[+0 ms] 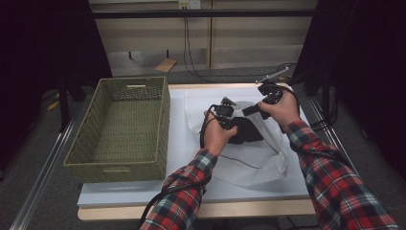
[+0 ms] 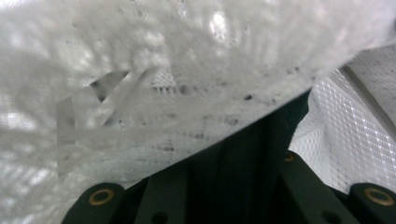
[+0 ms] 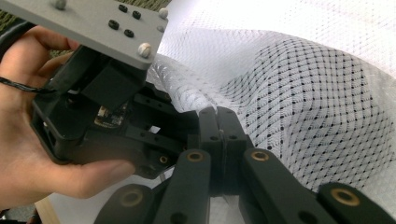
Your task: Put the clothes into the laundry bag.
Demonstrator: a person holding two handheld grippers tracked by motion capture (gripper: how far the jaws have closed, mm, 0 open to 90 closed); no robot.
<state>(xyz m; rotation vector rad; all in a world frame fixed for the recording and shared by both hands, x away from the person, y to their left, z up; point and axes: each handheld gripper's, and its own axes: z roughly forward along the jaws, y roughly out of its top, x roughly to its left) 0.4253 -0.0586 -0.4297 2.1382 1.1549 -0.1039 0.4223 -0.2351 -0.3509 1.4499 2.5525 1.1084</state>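
A white mesh bag (image 1: pixel 261 160) lies crumpled on the white-covered table (image 1: pixel 143 191), right of centre. Both grippers hold its raised upper edge, close together. My right gripper (image 3: pixel 217 115) has its jaws pressed flat together, pinching the mesh (image 3: pixel 303 84). My left gripper (image 1: pixel 233 104) sits just left of it; in its own view the mesh (image 2: pixel 163 70) drapes over its jaw tips and hides them. Its body (image 3: pixel 93 107) shows in the right gripper view, held in a hand. A dark bundle (image 1: pixel 246 130) lies under the hands at the bag's mouth.
An empty olive wicker basket (image 1: pixel 163 120) stands on the table's left half, taller than the bag. The table's wooden front edge (image 1: pixel 239 210) runs below the forearms in plaid sleeves. Cables (image 1: pixel 189 57) trail on the floor behind the table.
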